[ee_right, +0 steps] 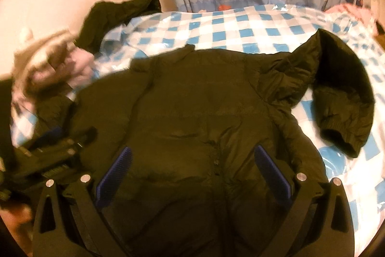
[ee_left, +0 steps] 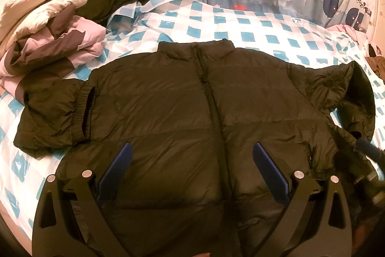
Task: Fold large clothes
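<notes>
Now the jacket [ee_left: 192,100] lies flat, front up, on the checked bed cover [ee_left: 252,28]. My left gripper [ee_left: 192,172] and right gripper [ee_right: 192,175] hover wide open, holding nothing. Next I should fold in the right sleeve [ee_right: 341,98].

The jacket [ee_left: 168,98] is quilted, faintly shiny dark cloth with ribbed cuffs. The checked bed cover [ee_left: 252,28] looks glossy, like plastic film. The left claw [ee_left: 192,160] shows matt black plastic, ribbed blue pads [ee_left: 269,172] and metal pins.
</notes>
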